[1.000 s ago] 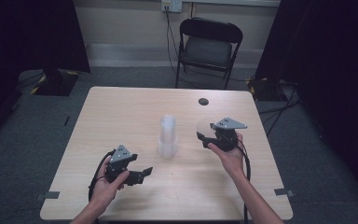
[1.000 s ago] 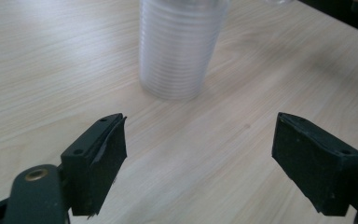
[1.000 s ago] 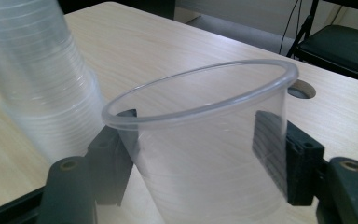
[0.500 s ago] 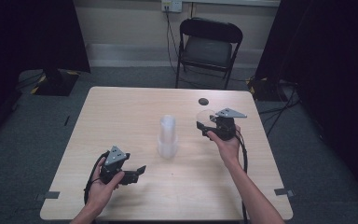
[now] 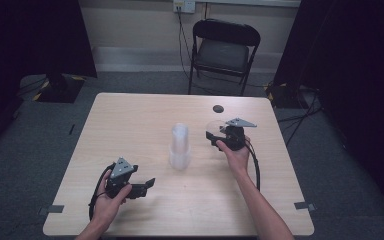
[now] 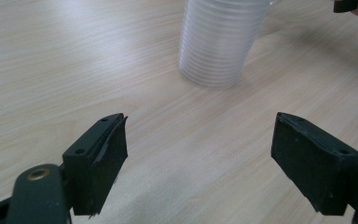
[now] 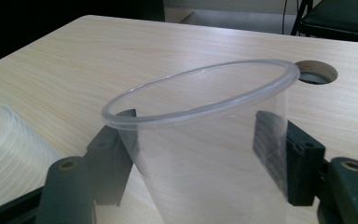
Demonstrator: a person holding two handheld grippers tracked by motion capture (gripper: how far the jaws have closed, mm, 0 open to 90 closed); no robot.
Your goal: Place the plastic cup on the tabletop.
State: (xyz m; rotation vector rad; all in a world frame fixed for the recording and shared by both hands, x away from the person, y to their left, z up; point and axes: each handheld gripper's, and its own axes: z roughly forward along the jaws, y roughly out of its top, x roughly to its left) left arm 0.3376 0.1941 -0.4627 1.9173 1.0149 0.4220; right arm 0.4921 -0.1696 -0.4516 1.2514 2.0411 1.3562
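A stack of clear ribbed plastic cups (image 5: 180, 145) stands upright mid-table; it is also in the left gripper view (image 6: 219, 42) and at the edge of the right gripper view (image 7: 9, 149). My right gripper (image 5: 212, 136) is to the right of the stack, shut on a single clear cup (image 7: 200, 140) held upright, with a jaw on each side of its wall. The held cup (image 5: 214, 127) hovers just above the table. My left gripper (image 5: 147, 186) is near the front left, open and holding nothing (image 6: 214, 158), pointing toward the stack.
The light wooden table (image 5: 130, 120) has a round cable hole (image 5: 218, 108) at the back right, beyond the held cup. A black folding chair (image 5: 224, 50) stands behind the table. Cables trail from both grippers toward the front edge.
My right gripper, with the cup in it, has shifted a little away from the person and slightly toward the stack. The left gripper has hardly moved.
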